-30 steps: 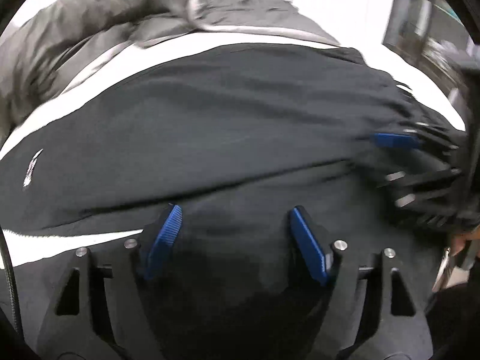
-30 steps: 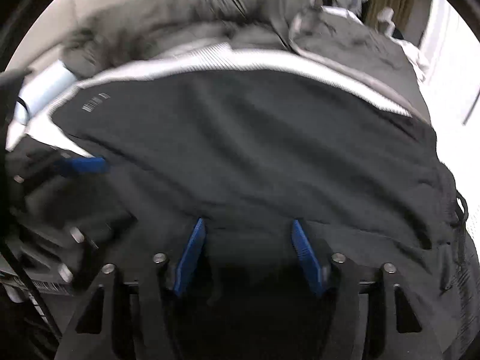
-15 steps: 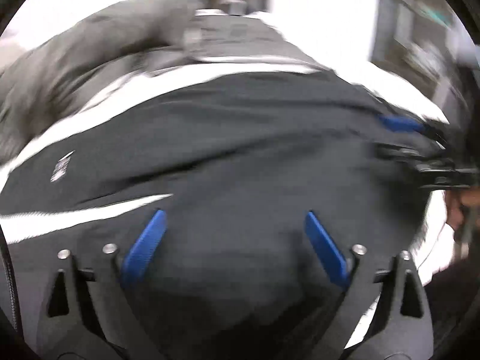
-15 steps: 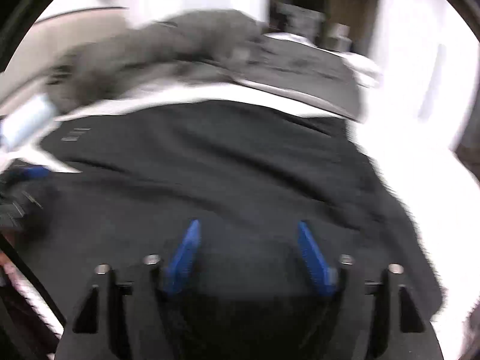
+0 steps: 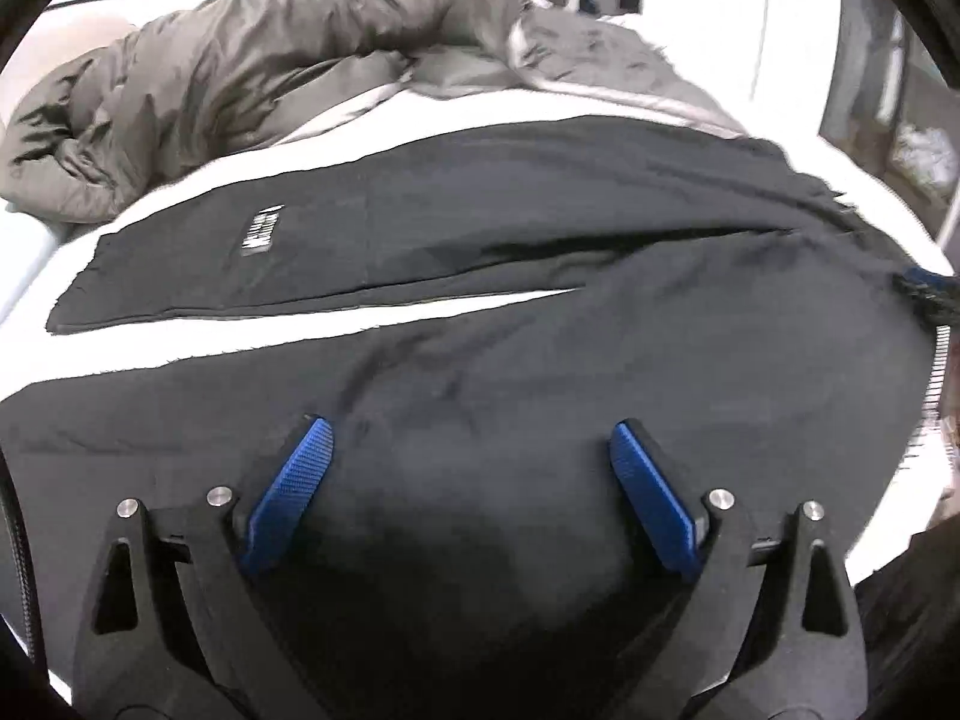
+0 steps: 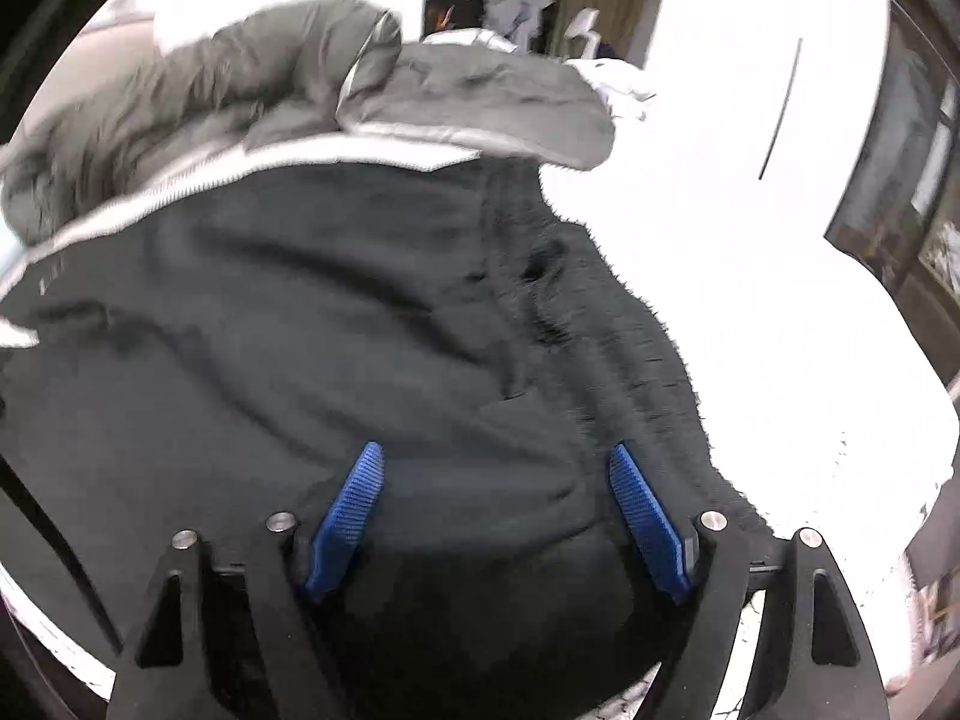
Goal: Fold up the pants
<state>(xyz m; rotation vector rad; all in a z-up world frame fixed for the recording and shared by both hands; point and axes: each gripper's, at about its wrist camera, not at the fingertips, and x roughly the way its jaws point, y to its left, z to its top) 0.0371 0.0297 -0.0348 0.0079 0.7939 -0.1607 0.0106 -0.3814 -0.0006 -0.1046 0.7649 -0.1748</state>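
Left jaws: the left gripper (image 5: 468,438) stands wide open, blue pads (image 5: 294,486) splayed apart; nothing is clamped between them. The jaws widened within the past second and have since held level.
Right jaws: the right gripper (image 6: 495,462) is also well open, though a little narrower than the left; its blue pads (image 6: 348,510) grip nothing. These jaws likewise widened within the past second and have since held level.
Pants: black pants (image 5: 540,360) lie spread flat on the white bed sheet (image 5: 252,330), directly below and ahead of both grippers. In the left wrist view the two legs run off to the left with a thin wedge of white sheet showing between them; the far leg carries a small white printed label (image 5: 262,230).
Waist end: in the right wrist view the gathered waistband (image 6: 600,324) lies at the right side of the dark cloth, its edge against the bare sheet (image 6: 780,330).
Contact: whether either gripper's pad tips touch the cloth cannot be told; the fabric under them lies smooth and is not pinched.
Bedding: a crumpled grey duvet (image 5: 240,60) is heaped along the far side of the bed, beyond the pants; in the right wrist view its near edge (image 6: 420,138) sits just beside the top of the pants.
Right gripper seen from left: a dark part with a blue tip (image 5: 927,285) shows at the right edge, near the waist end of the pants.
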